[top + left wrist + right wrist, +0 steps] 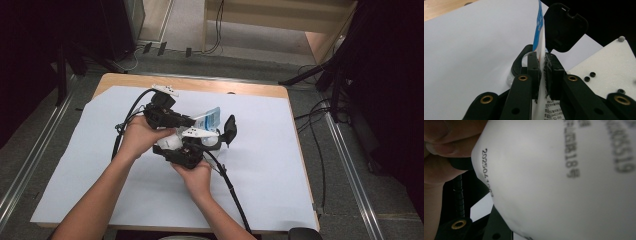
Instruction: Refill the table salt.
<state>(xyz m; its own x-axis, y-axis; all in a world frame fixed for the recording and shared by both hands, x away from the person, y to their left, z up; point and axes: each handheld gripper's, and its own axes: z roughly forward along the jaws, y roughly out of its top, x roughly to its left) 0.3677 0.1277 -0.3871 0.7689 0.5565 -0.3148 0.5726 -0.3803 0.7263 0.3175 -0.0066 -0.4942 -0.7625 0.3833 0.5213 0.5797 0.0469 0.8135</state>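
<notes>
Pouch (212,119), one white plastic pack with a blue-printed end, is hanging just above the middle of the table (280,165), stretched between two grippers. The left gripper (543,72) is pinching its flat sealed edge, jaws closed on it, probably to keep that end taut. The right gripper (200,142), at five o'clock from the left one, is seemingly clamping the fuller white body, steadying it for pulling or tearing.
</notes>
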